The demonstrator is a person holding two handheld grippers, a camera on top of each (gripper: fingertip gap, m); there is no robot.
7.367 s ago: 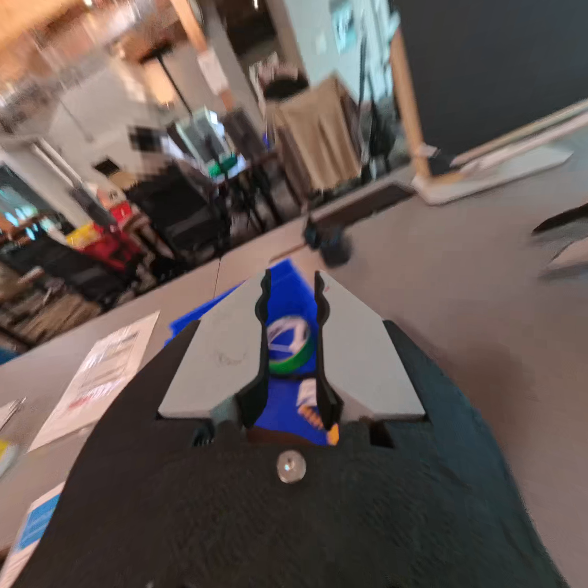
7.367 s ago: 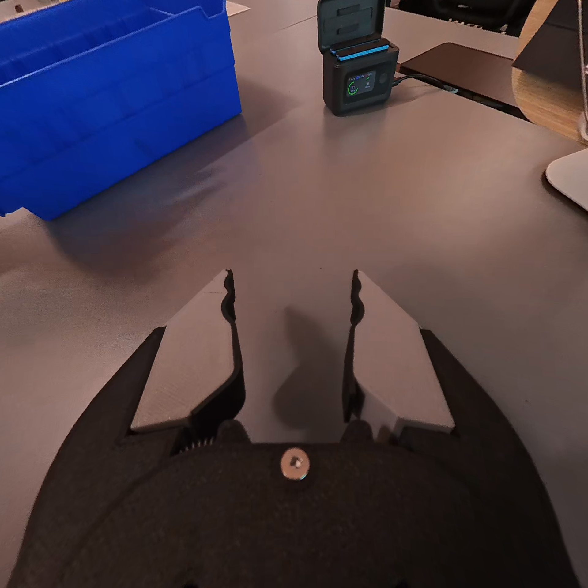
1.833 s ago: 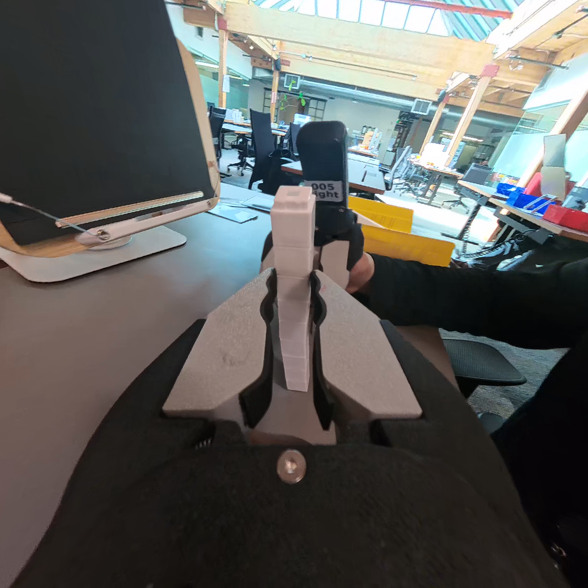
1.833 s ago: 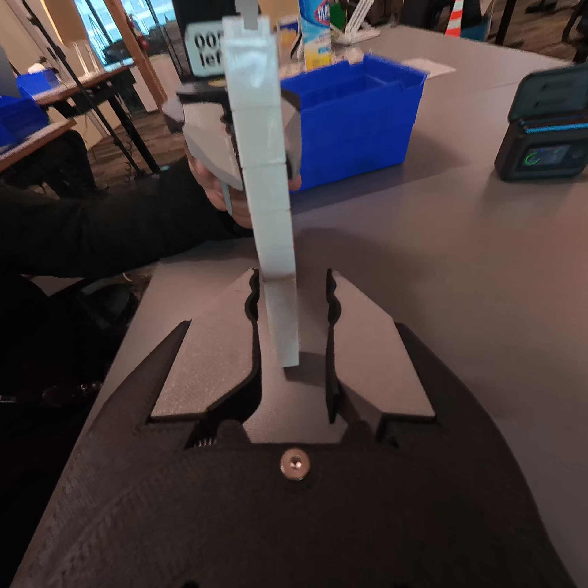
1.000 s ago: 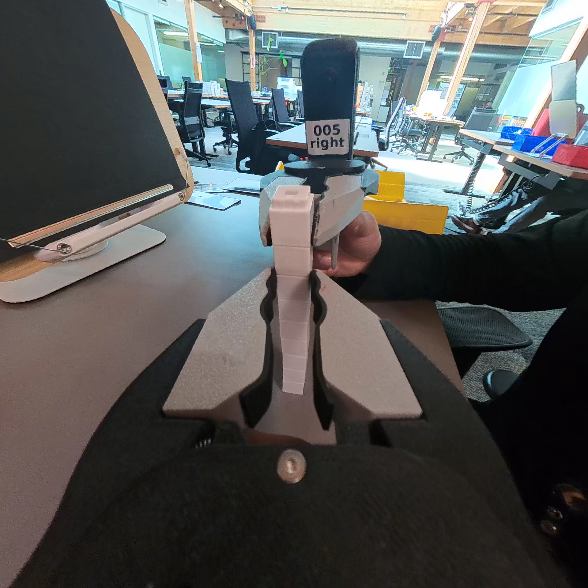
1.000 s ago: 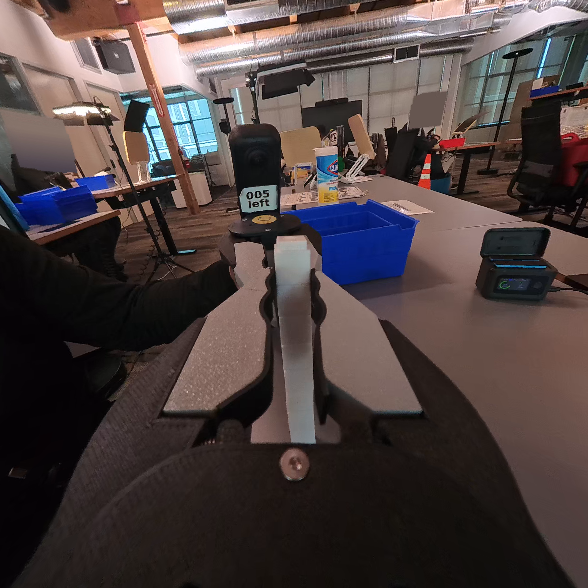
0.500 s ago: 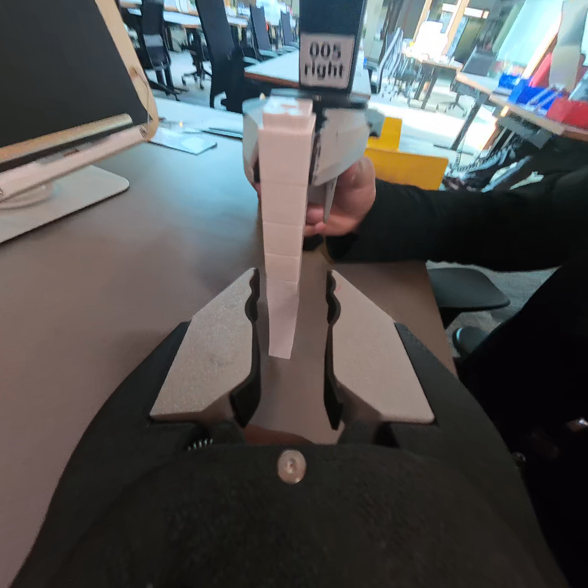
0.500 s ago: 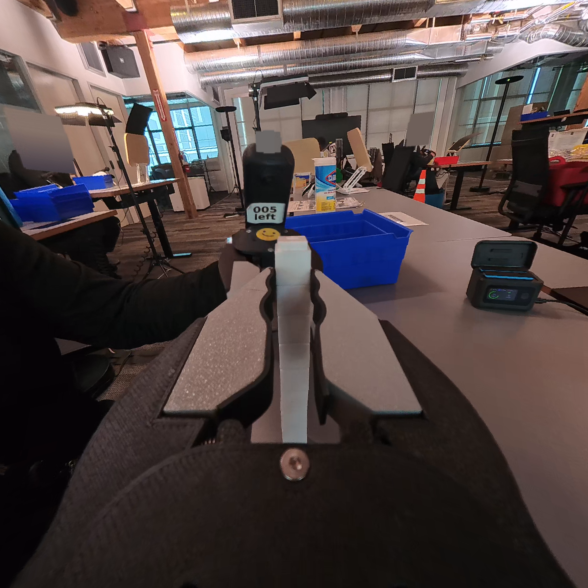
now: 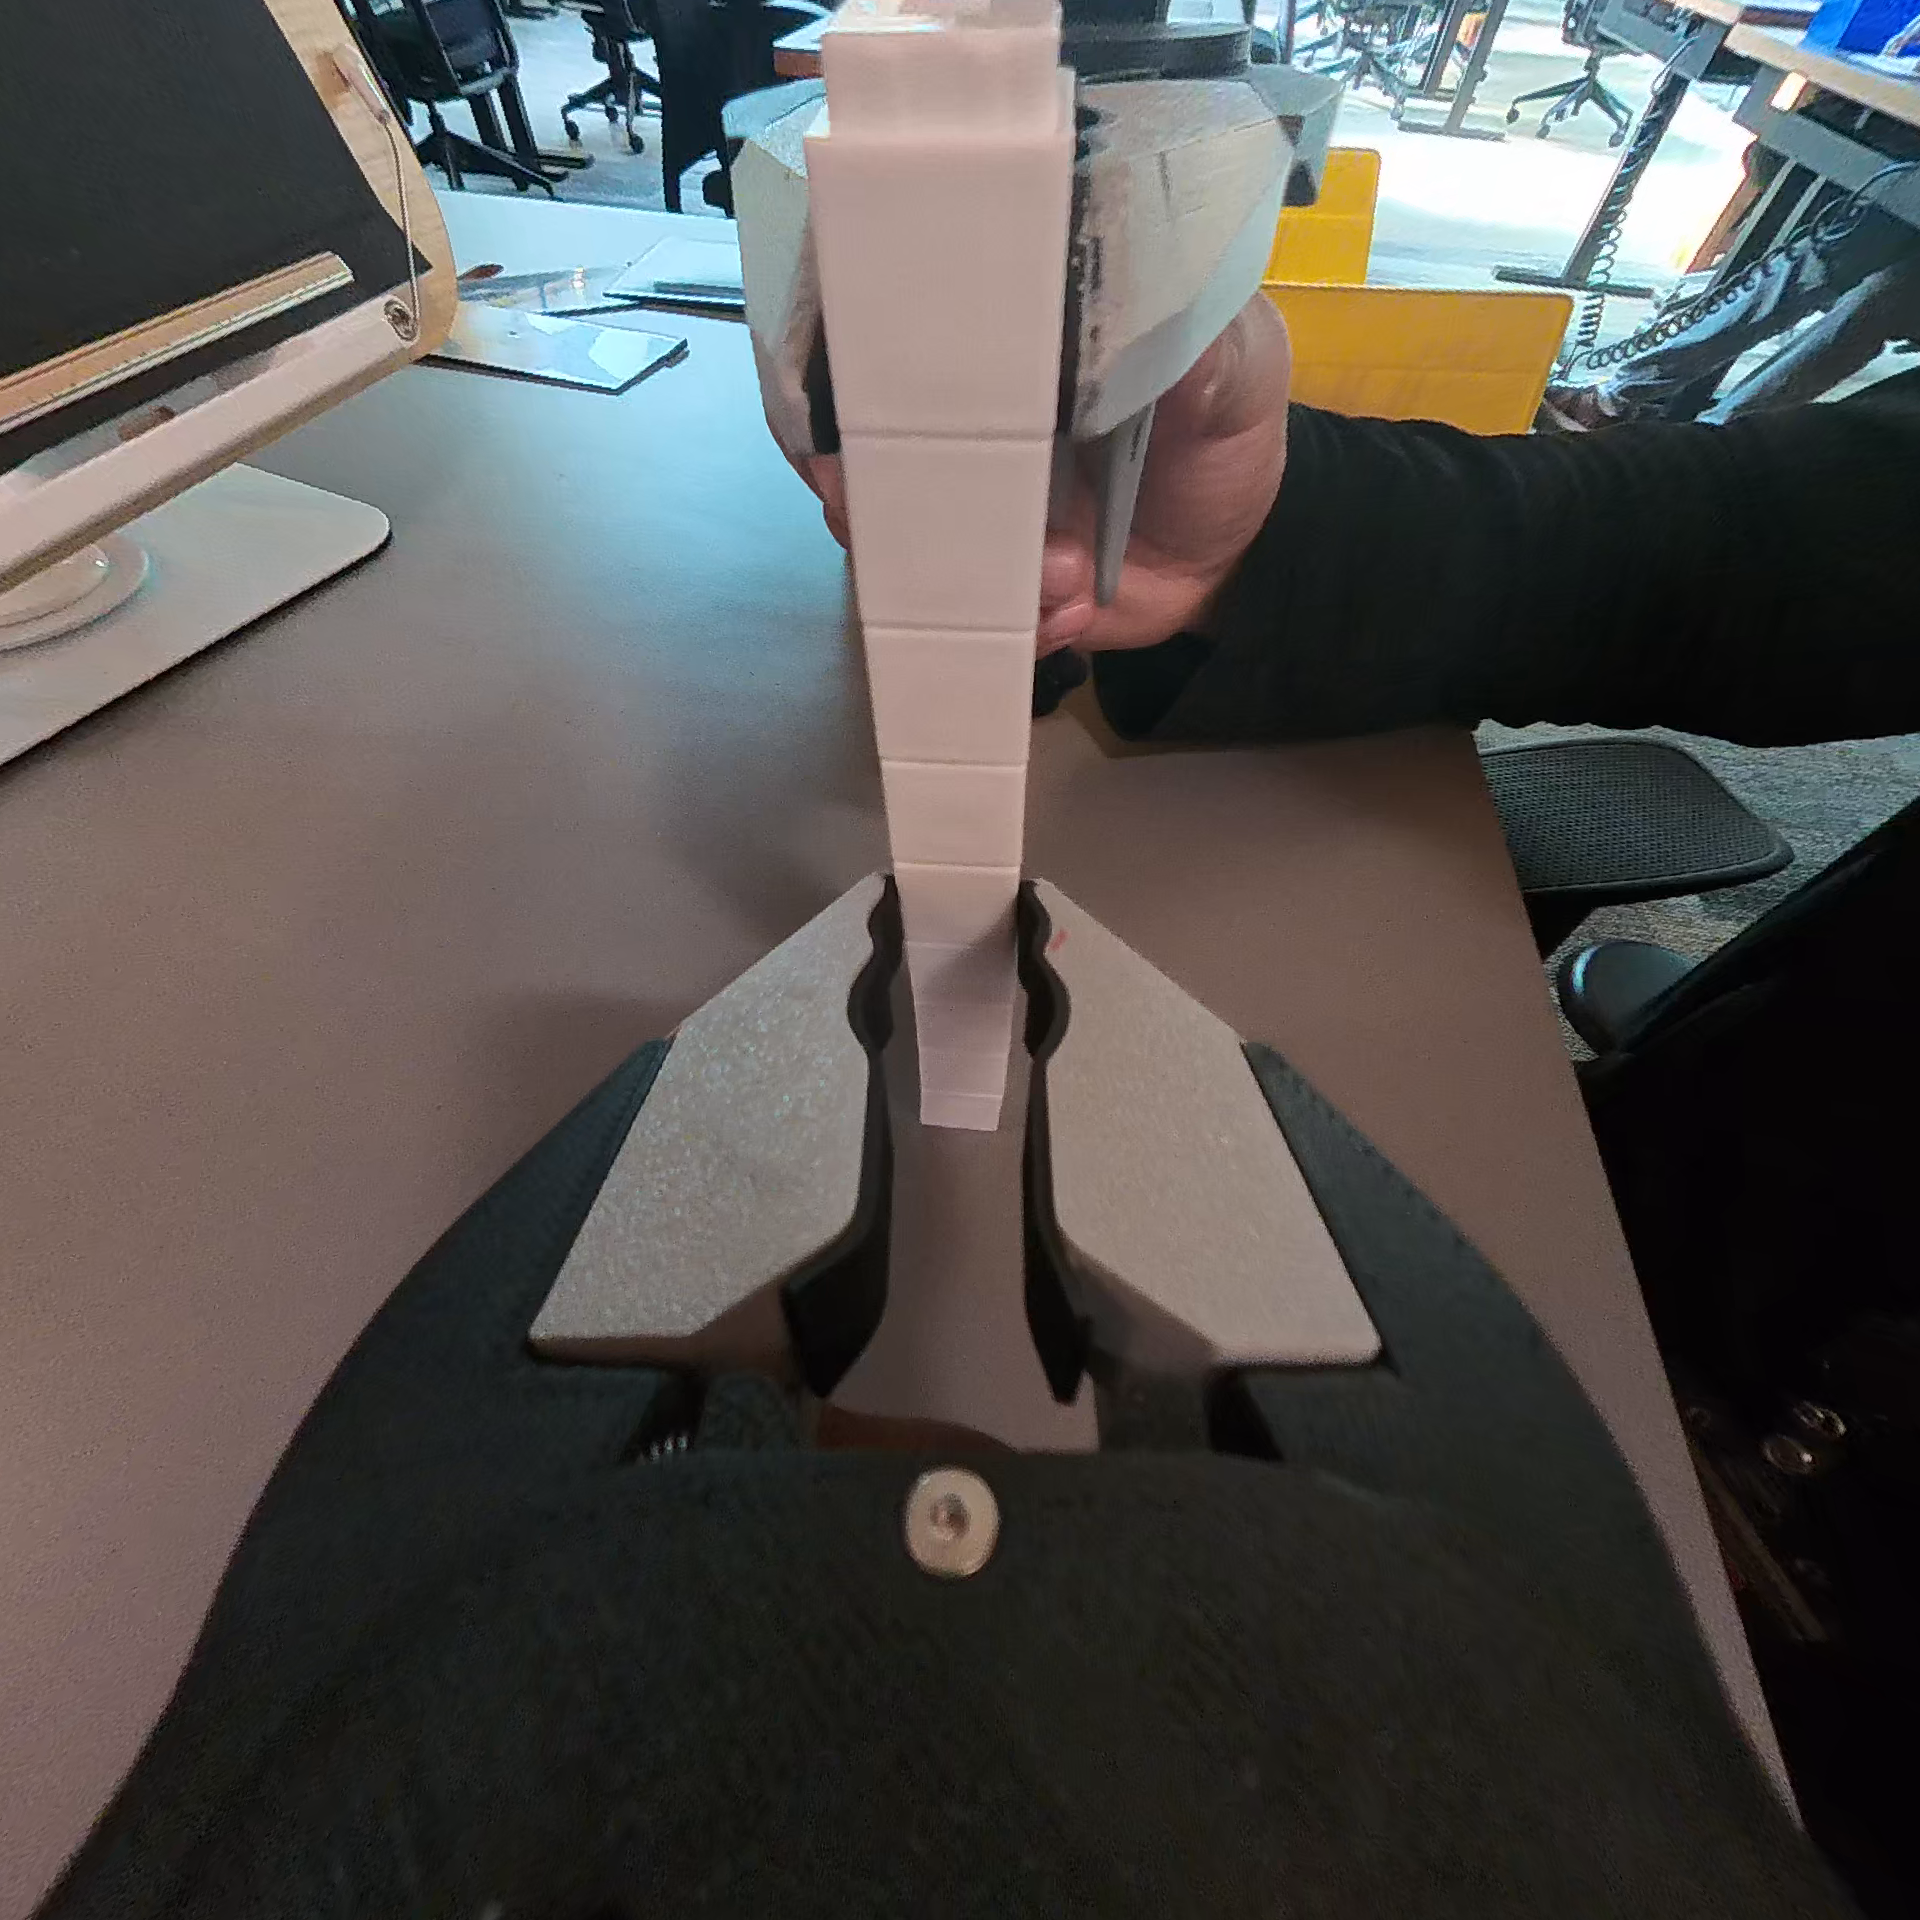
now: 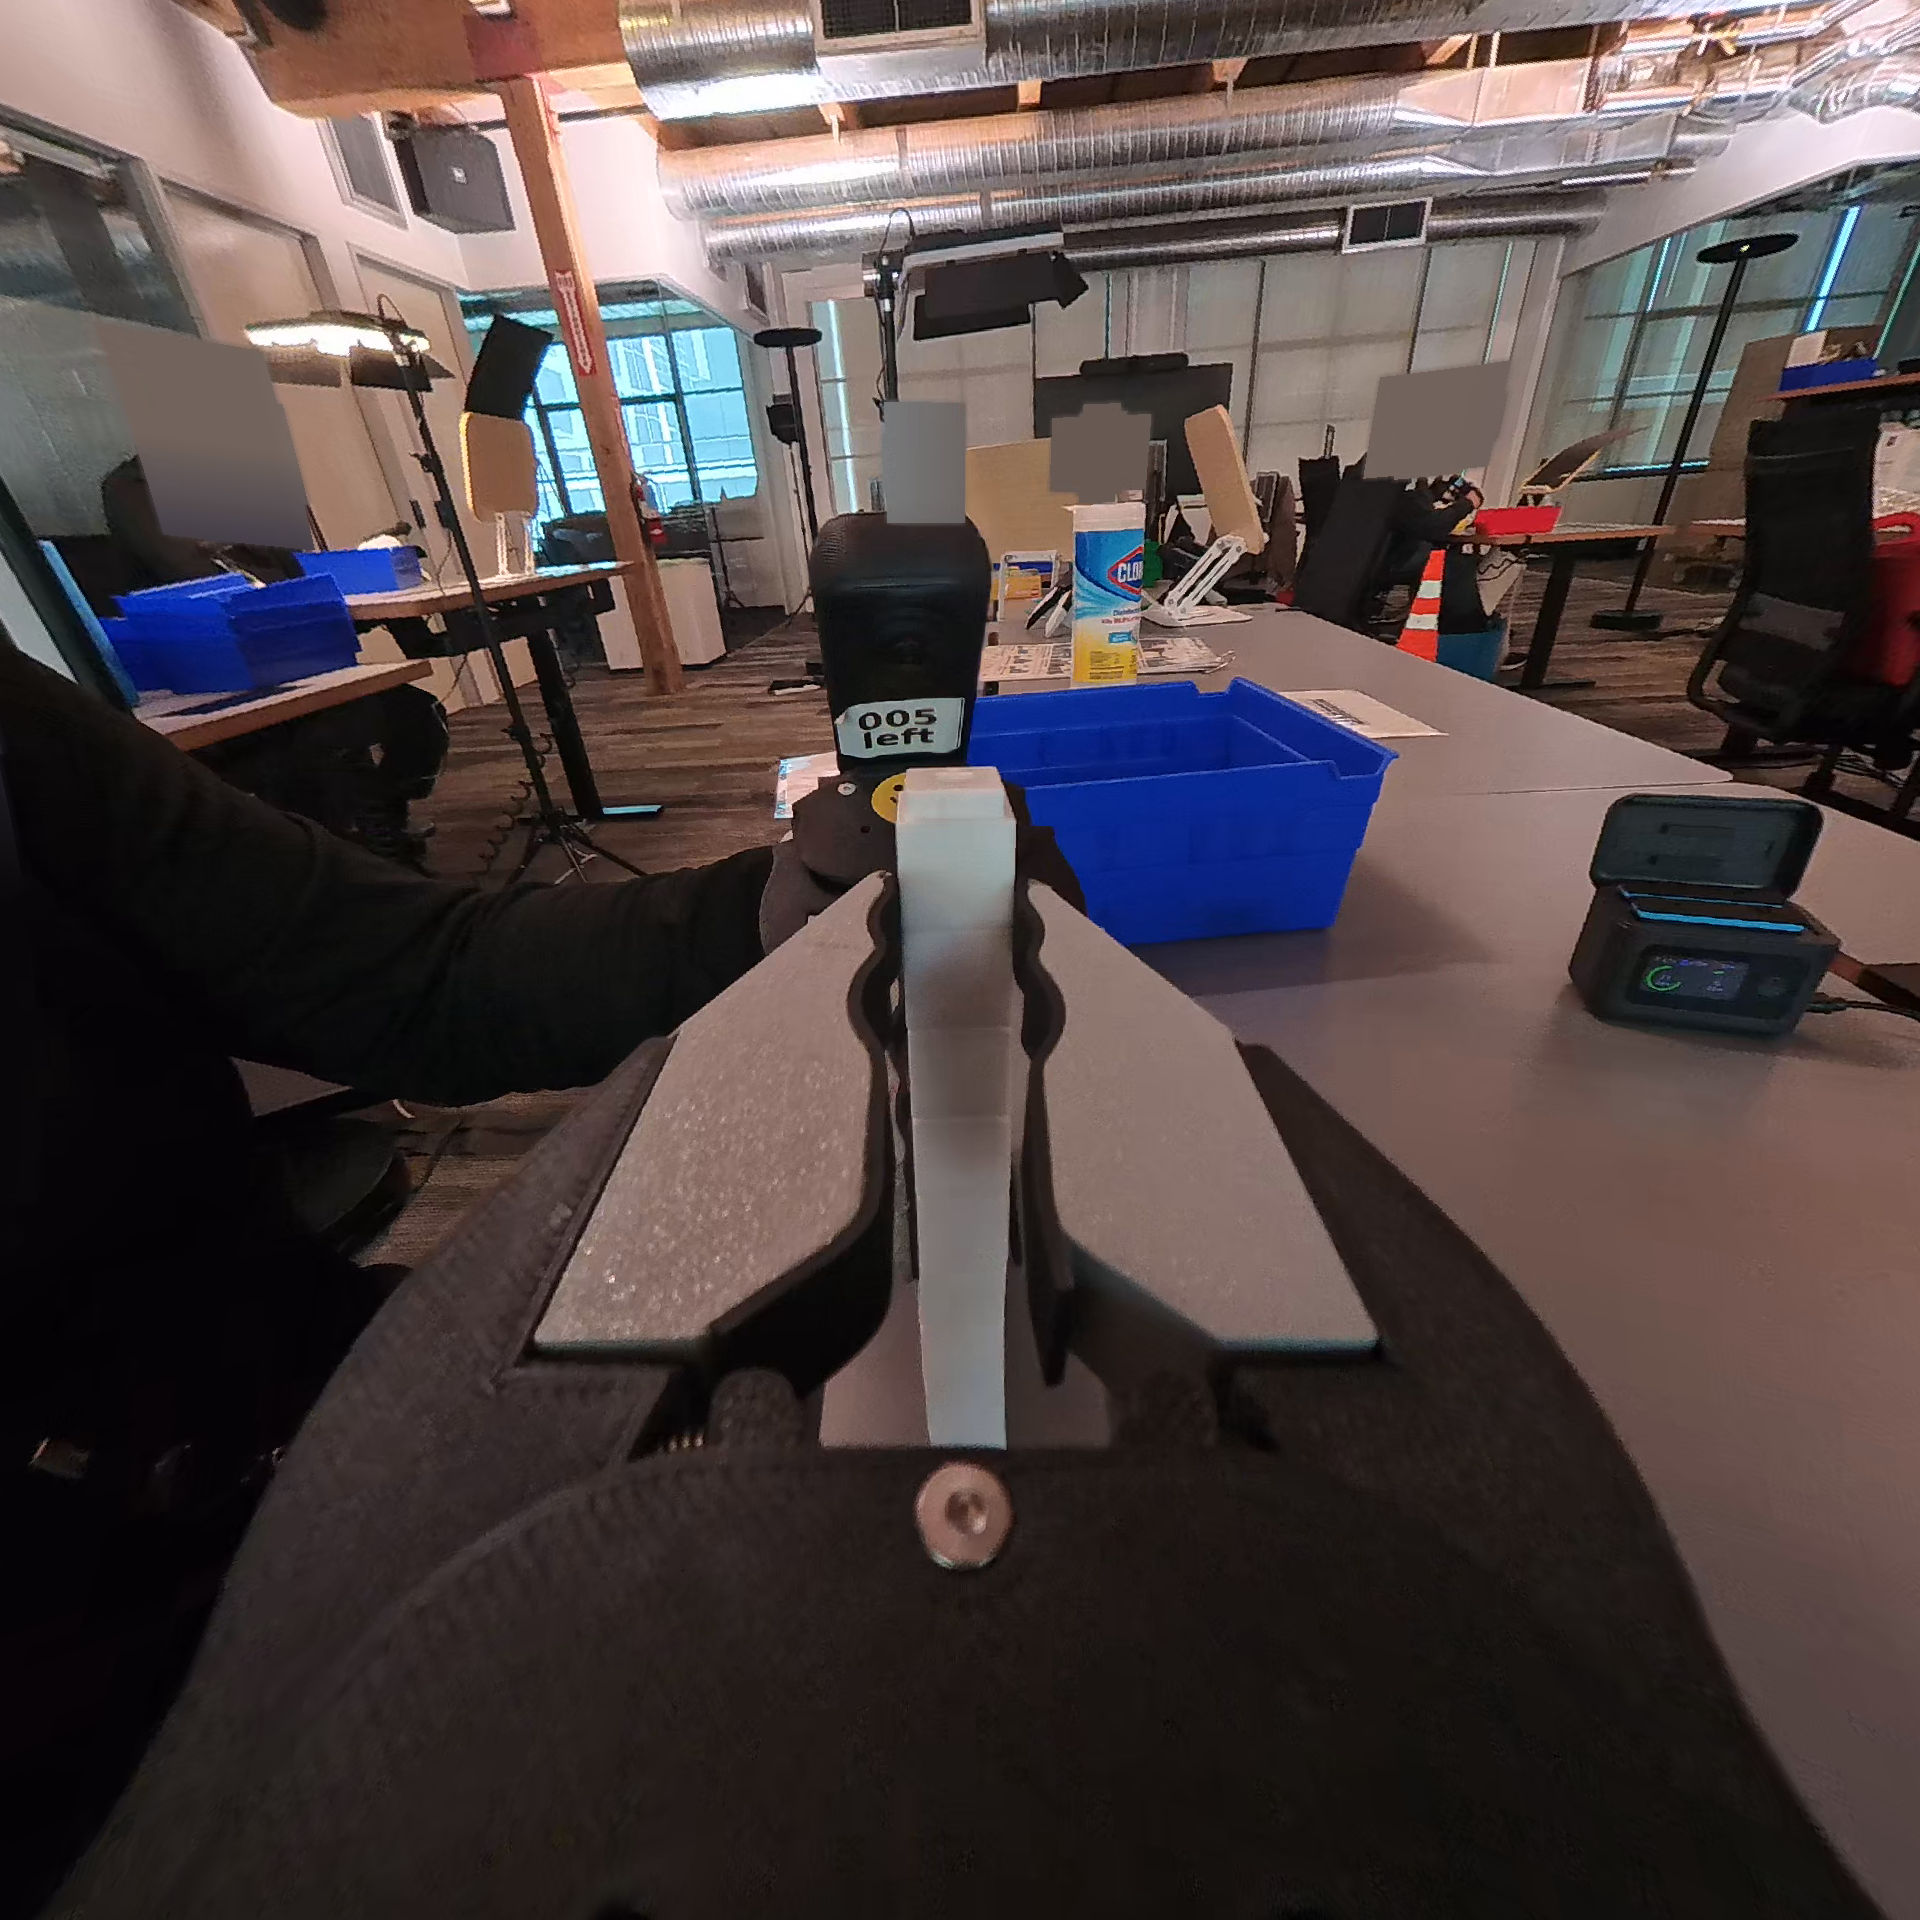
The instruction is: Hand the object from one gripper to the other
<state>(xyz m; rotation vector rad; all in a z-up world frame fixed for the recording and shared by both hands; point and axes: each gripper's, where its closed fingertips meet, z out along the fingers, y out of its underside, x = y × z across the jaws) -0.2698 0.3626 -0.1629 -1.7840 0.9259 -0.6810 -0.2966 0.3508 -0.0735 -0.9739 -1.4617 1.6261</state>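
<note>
The white block bar (image 9: 951,644), a long stick of stacked white segments, hangs in the air above the grey desk (image 9: 364,831), bridging the two tools end to end. Its long axis runs straight along both tools' fingers, so each wrist view looks down the bar's length toward the other tool. The right tool (image 10: 958,997) is clenched on the bar, which lies deep in its throat, with the fingers pressed against both flanks almost back to the screw. The left tool (image 9: 956,940) stands at the opposite end: its jaws sit close on either side of only the last segments, and thin dark gaps show along the bar there, so it reads as released or barely touching rather than gripping; I judge it let go. In the left wrist view the right tool (image 9: 1023,260) appears beyond, pinching the far end, with the person's hand (image 9: 1174,520) behind it. The transfer thus looks nearly finished; the move still open is to draw the two tools apart along the bar's axis, without tilting, so the bar's tip slides clear of the left fingers. A blue bin (image 10: 1195,821) and a small black case (image 10: 1704,935) rest on the desk well apart from this.
</note>
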